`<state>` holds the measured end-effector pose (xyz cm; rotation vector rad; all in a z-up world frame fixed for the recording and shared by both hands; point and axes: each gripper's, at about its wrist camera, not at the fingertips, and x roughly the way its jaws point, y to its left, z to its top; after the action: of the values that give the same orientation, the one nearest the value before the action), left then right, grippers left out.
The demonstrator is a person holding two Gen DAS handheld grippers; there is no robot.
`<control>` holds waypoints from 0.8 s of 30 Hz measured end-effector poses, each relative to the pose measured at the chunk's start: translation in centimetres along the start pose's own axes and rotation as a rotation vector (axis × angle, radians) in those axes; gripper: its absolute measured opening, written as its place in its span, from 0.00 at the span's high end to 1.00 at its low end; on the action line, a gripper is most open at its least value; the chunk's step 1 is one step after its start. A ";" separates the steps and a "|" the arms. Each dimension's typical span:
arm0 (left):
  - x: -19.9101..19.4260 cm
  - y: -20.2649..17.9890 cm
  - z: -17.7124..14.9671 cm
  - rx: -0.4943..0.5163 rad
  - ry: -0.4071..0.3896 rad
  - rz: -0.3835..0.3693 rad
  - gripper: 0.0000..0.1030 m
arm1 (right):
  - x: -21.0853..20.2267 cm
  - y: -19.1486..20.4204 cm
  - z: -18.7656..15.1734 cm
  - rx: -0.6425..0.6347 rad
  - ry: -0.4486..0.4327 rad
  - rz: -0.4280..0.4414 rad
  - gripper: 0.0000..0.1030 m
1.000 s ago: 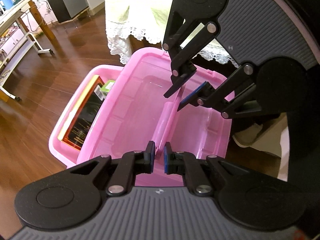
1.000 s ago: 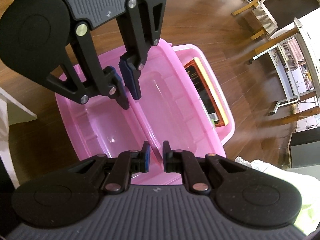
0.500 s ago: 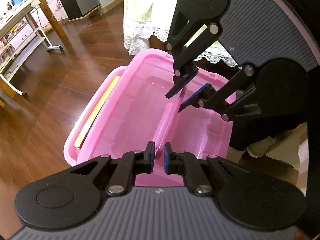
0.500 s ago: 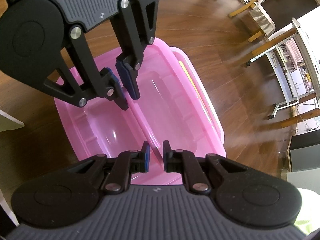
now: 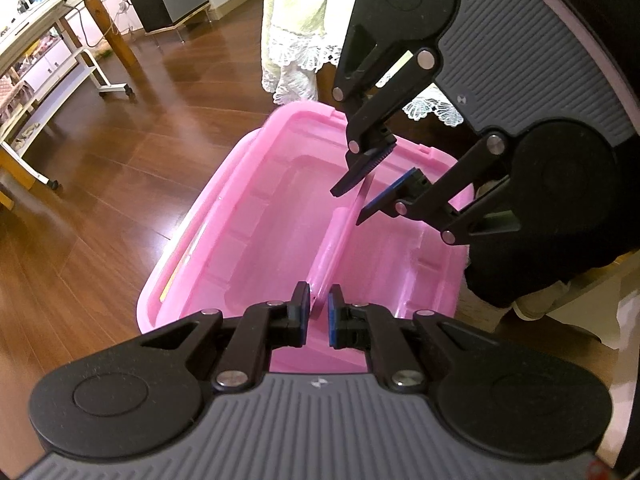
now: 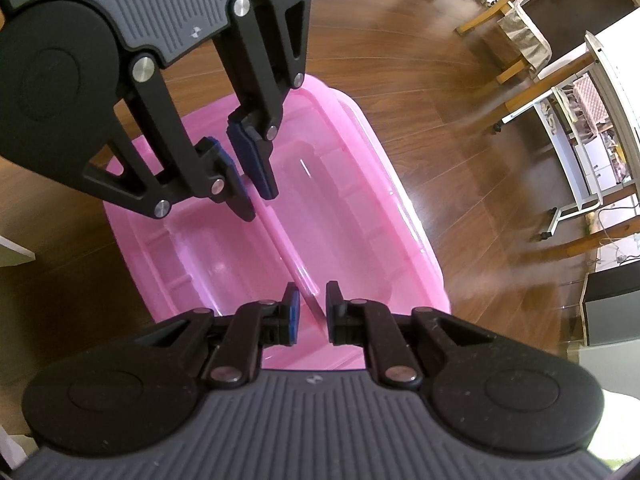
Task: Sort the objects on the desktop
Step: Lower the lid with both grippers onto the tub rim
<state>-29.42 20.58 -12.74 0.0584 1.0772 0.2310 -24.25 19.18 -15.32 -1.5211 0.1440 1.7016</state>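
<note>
A translucent pink lid (image 5: 256, 240) (image 6: 344, 184) lies over a pink storage box (image 5: 149, 305) on the wood floor. Only a thin strip of the box rim shows along one long side. A raised ridge (image 5: 334, 236) (image 6: 280, 236) runs down the lid's middle. My left gripper (image 5: 318, 309) (image 6: 249, 184) is shut on the near end of that ridge. My right gripper (image 6: 312, 309) (image 5: 362, 196) is shut on the opposite end, facing the left one. A yellow-orange book edge (image 5: 174, 276) shows faintly through the lid.
Dark wood floor (image 5: 100, 216) surrounds the box. A lace-edged cloth (image 5: 296, 40) hangs just beyond it. A wooden table and a white wheeled rack (image 5: 92, 68) (image 6: 576, 168) stand off to the side. A person's dark clothing (image 5: 560, 264) is close by the box.
The lid, held by both grippers, has slid sideways over the box. The open strip that showed the book and a green item is now covered.
</note>
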 end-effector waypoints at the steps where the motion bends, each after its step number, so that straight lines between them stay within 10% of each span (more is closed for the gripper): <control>1: 0.1 0.2 0.0 -0.002 0.001 0.001 0.93 | 0.1 -0.1 0.0 0.002 -0.002 0.001 0.90; 24: 2.0 3.8 0.7 -0.050 -0.011 0.032 0.91 | 2.3 -2.3 0.6 0.055 -0.032 -0.060 0.88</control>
<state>-28.51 24.78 -13.56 0.0321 1.0600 0.2858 -23.10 22.18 -16.18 -1.4437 0.1261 1.6606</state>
